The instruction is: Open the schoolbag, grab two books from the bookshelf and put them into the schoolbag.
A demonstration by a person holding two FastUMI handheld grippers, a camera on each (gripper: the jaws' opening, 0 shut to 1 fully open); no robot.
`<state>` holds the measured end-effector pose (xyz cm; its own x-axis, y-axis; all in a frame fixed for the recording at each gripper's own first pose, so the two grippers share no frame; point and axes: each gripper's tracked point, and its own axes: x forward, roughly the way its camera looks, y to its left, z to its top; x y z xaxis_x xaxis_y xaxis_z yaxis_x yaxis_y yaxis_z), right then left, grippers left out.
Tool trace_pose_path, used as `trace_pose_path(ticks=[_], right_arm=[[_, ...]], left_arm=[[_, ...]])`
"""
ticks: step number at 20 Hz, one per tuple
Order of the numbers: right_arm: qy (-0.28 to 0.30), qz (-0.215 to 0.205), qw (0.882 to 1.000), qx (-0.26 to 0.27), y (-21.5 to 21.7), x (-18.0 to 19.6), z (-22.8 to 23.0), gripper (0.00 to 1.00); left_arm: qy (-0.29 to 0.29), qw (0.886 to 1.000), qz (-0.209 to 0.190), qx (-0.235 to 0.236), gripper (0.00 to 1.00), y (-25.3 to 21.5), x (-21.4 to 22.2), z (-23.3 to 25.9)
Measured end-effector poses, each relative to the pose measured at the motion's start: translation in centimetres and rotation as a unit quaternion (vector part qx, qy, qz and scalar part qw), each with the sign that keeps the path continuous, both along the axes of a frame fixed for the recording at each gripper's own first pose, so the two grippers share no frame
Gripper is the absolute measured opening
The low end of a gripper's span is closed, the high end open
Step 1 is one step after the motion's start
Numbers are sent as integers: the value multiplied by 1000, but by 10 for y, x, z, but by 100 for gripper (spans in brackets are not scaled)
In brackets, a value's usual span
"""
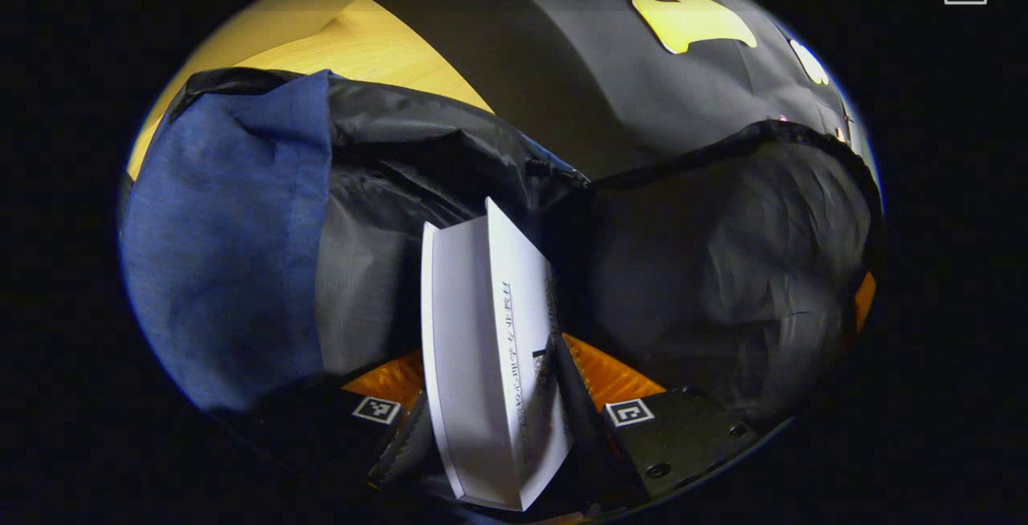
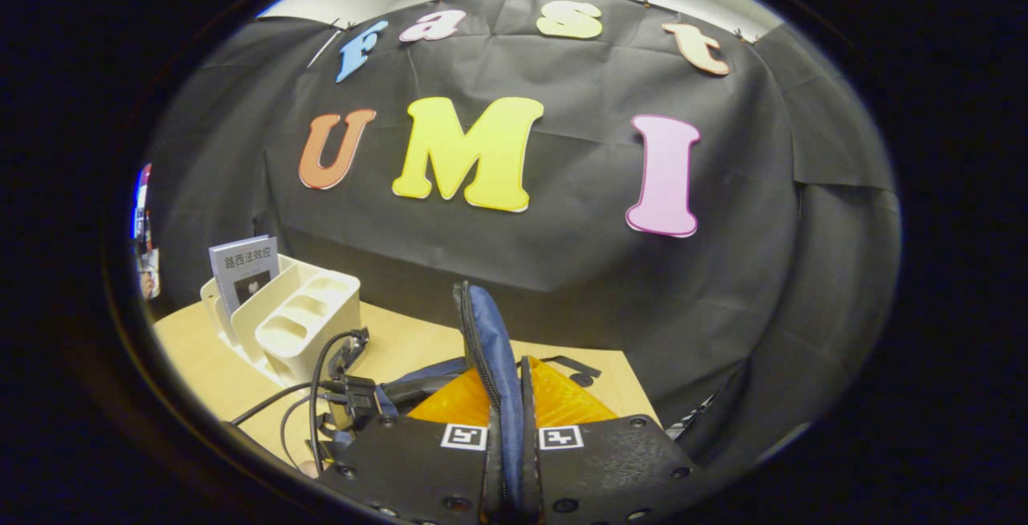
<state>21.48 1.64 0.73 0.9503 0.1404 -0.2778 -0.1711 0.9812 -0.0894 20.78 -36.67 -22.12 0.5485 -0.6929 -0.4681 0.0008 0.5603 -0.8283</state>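
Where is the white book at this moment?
In the left gripper view the white book stands bottom centre, pinched in the left gripper, poised over the open schoolbag.

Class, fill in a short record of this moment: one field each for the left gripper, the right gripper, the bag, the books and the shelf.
left gripper: shut on a white book, held over the bag's opening
right gripper: shut on the bag's blue edge, holding it upright
bag: open, dark lining showing, on a wooden table
books: one in the left gripper; one more standing in the shelf
shelf: white, on the table, to the left in the right gripper view
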Motion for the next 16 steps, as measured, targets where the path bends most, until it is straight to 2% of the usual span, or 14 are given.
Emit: trace_pose_path(ticks=[2,3,4,6,7,13,16], right_arm=[[2,-3,1000,-1,-5,-1,-3,8],[1,-4,1000,-5,-6,-2,-3,8],[-1,-4,1000,-9,-8,-4,-4,8],[-1,-5,1000,-13,-10,-6,-7,8],[1,-7,1000,-13,-12,-7,-8,9],[4,-11,1000,-11,-12,-8,-8,8],[3,-12,1000,-17,-13,-10,-9,7]], left_arm=[[-11,999,-30,41,82,5,-1,0],[-17,997,-43,63,96,8,-1,2],[-20,995,-51,84,88,12,0,3],[-19,991,-55,122,94,22,3,5],[-15,988,-54,144,100,28,5,5],[39,979,-72,188,100,43,0,8],[21,973,-82,213,100,51,6,15]])
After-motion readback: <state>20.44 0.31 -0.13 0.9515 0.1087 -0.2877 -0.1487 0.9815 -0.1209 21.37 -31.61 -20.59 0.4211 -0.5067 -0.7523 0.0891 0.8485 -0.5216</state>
